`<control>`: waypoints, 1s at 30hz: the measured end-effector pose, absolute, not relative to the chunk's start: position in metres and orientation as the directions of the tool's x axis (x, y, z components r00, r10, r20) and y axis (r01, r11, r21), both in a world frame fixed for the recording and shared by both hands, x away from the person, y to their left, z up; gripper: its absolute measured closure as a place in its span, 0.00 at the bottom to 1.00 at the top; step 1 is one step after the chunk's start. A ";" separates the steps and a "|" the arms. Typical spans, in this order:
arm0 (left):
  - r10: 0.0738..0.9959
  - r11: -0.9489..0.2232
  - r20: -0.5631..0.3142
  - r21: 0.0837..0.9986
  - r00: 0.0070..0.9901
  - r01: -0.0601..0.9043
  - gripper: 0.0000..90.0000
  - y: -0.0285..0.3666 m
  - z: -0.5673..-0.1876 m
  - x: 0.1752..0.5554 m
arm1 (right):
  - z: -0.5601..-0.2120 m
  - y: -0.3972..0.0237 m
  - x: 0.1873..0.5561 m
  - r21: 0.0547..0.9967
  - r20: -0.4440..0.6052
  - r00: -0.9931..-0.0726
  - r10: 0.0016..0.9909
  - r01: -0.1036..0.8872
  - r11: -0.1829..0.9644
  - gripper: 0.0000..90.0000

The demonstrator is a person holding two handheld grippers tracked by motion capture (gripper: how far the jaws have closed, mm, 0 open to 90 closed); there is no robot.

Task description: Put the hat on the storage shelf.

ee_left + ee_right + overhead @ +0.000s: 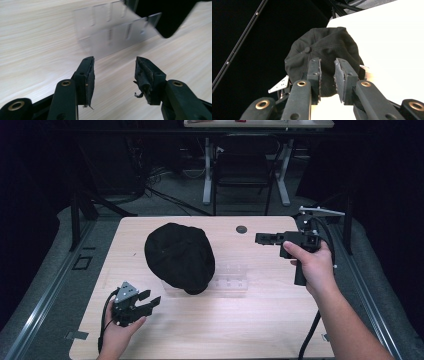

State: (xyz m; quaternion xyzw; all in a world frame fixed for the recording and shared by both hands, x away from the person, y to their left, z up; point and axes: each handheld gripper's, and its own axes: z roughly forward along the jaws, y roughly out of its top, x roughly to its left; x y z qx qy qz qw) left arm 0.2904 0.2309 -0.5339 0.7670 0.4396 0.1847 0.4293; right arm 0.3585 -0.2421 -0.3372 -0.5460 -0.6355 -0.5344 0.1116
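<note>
Black jaws of the left gripper [150, 303] stood well apart with nothing between them, low over the near left part of the counter [260, 320]. In the left gripper view its worn pads [142, 72] pointed at a clear plastic tray [112, 32] lying flat just ahead on the pale wood. A black cap [180, 256] sat on the far end of that tray, near the middle of the counter, its edge overhanging the plastic. The right gripper [261, 238] was held level above the far right side, well apart from the cap, jaws pointing left toward it. In the right gripper view those jaws stood partly apart, gripping nothing, with the cap [324, 50] beyond them.
</note>
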 end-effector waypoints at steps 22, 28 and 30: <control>0.844 -0.222 -0.124 0.805 0.522 0.550 0.54 0.243 -0.550 0.299 | -0.361 -0.245 0.330 0.629 0.632 -0.401 0.664 0.766 -0.136 0.74; 0.844 -0.221 -0.125 0.806 0.522 0.549 0.54 0.243 -0.550 0.300 | -0.375 -0.247 0.317 0.657 0.583 -0.412 0.700 0.746 -0.108 0.72; 0.843 -0.221 -0.125 0.805 0.523 0.551 0.53 0.242 -0.551 0.300 | -0.380 -0.248 0.313 0.659 0.580 -0.413 0.702 0.745 -0.106 0.71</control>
